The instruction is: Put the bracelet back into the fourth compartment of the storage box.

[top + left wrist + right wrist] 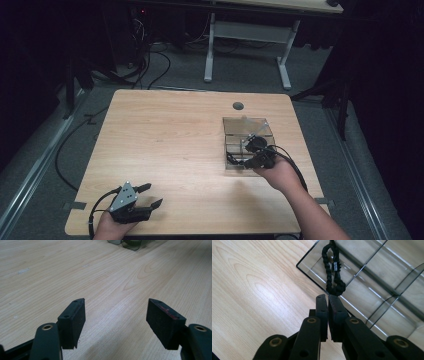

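My right gripper (328, 299) is shut on one end of a black braided cord loop (330, 270). The loop reaches out from the jaw tips over a corner compartment of a clear divided tray (372, 272). In the high view that gripper (250, 161) is at the near left part of the tray (247, 125), with the cord (233, 160) trailing left of it. My left gripper (150, 196) rests near the table's front left edge, open and with nothing between its fingers. Its own view has the pads (72, 320) wide apart over bare wood, gripper (115, 312).
The wooden table (165, 140) has a round cable hole (238, 106) near its far edge. Behind it stands a white-legged desk (250, 35). Cables (150, 65) lie on the grey floor. A corner of the tray (130, 243) lies far ahead of the left gripper.
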### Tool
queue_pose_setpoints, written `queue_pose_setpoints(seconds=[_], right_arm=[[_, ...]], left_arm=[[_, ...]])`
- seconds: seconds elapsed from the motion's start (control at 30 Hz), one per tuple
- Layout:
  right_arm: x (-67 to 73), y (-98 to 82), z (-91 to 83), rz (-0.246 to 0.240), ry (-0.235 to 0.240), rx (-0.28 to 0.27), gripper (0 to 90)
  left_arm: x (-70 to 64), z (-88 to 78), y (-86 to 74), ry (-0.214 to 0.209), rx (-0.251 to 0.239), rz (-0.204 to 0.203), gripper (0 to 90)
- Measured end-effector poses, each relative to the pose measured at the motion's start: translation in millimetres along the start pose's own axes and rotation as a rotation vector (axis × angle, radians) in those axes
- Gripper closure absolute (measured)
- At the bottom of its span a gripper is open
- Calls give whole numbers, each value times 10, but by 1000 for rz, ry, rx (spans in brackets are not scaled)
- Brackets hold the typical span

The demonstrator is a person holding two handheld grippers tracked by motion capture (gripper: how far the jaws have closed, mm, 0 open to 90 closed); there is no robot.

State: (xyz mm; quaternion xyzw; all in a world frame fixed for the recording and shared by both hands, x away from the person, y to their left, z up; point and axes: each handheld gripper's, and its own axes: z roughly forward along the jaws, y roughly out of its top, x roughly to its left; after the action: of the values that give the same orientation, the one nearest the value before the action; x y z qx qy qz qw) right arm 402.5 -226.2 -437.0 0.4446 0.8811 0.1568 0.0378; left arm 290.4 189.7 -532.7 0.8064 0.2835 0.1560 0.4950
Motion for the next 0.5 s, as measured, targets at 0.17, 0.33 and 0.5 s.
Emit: queue_pose_setpoints(seconds=[0.17, 0.33, 0.5], right_arm=[[20, -91, 59, -3, 3, -16, 856], [56, -180, 94, -4, 21, -54, 847], [122, -287, 142, -12, 32, -106, 835]], left_arm=[[1, -1, 0, 0, 0, 0, 321], [0, -2, 0, 2, -1, 1, 321], [0, -2, -1, 4, -2, 1, 320]])
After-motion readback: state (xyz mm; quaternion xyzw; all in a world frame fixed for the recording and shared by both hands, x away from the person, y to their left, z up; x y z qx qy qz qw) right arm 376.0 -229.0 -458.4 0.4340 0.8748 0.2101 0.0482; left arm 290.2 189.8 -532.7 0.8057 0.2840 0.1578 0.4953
